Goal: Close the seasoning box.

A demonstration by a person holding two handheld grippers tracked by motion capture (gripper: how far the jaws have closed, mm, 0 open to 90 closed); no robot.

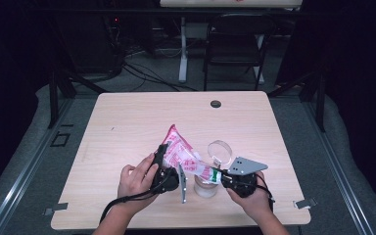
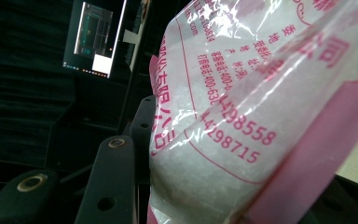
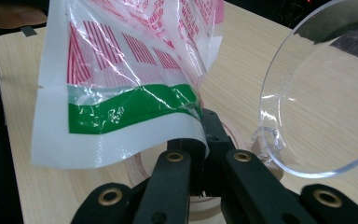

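A clear bag of white grains with pink print (image 1: 178, 151) is held tilted above the table between both grippers. My left gripper (image 1: 160, 152) is shut on the bag's body (image 2: 242, 116), which bulges past the black fingers (image 2: 114, 182). My right gripper (image 1: 219, 176) is shut on the bag's lower end, pinching the white edge below the green band (image 3: 130, 107) between close-set jaws (image 3: 205, 137). Under that end stands a small jar (image 1: 205, 190) holding something white, its round clear lid (image 1: 220, 152) (image 3: 317, 93) swung up. The jar's pale rim (image 3: 137, 170) shows below the bag.
The light wooden table (image 1: 127, 122) has a dark cable port (image 1: 216, 104) near its far edge. A folding chair (image 1: 235, 44) and a desk leg stand beyond the table. Metal brackets (image 1: 306, 202) sit at the near corners.
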